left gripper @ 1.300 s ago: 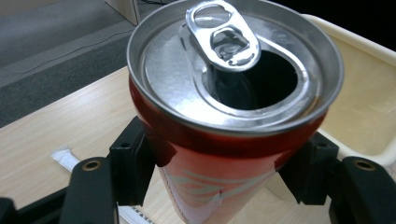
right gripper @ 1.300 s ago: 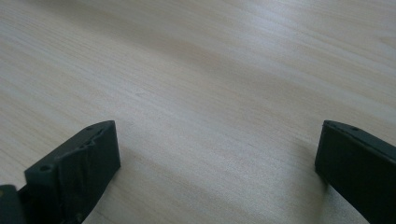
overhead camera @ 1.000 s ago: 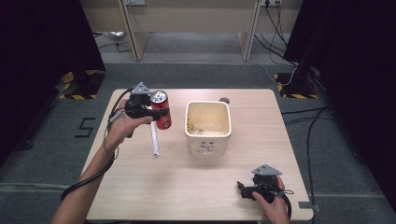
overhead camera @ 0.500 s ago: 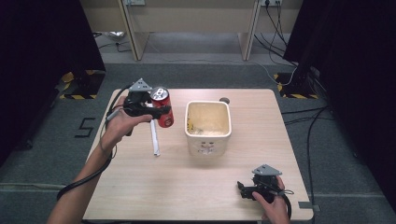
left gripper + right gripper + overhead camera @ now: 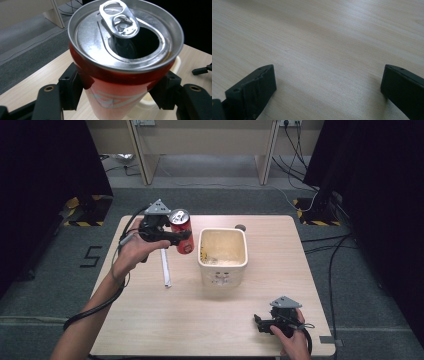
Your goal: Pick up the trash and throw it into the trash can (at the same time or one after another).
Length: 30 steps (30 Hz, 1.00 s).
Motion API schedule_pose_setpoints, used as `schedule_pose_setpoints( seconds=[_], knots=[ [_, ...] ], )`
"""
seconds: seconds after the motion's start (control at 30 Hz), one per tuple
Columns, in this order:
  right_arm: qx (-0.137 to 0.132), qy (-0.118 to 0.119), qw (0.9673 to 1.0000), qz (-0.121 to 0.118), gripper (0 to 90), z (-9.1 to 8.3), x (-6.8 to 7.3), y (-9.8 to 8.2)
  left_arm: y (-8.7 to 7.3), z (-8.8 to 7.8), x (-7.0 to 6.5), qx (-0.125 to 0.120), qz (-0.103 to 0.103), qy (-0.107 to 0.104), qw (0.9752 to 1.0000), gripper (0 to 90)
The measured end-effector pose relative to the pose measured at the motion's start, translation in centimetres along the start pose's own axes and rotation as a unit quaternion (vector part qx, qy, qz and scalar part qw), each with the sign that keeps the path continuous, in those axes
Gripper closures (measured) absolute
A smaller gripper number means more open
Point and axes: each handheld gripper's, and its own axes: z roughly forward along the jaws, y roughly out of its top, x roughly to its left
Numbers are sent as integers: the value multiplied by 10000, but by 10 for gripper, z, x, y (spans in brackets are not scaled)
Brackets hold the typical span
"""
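With the left gripper (image 5: 176, 238) clamped on the open can (image 5: 120, 67), held in the air just left of the bin (image 5: 223, 268), keep the can level and carry it over the bin's rim before tipping, while the right gripper (image 5: 264, 322), jaws apart, waits near the bin.

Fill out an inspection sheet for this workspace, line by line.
Surface: light wooden table, bare around the right gripper.
Job's things: opened red can, held above the table beside the cream bin.
Clutter: white stick lying flat; small dark round thing behind the bin.
Grippers: left gripper shut on the can; right gripper open, low over the table.
Cables: on the floor to the right and behind.
Surroundings: grey carpet, dark curtains.
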Motion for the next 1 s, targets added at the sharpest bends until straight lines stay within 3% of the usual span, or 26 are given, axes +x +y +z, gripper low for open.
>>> schedule_pose_setpoints(
  seconds=[0.47, 0.73, 1.0],
  knots=[
    [7, -1, 10000, -7, 3, 0, 0, 0, 27, 28, -28, -26, 207, -304, 9993, 343],
    [2, -4, 10000, -13, 2, 0, 0, 0, 33, 53, -42, 18, 198, -454, 9988, 343],
    [5, -5, 10000, -17, 2, 0, 0, 0, 32, 80, -51, 173, 233, -459, 9985, 342]
  ],
)
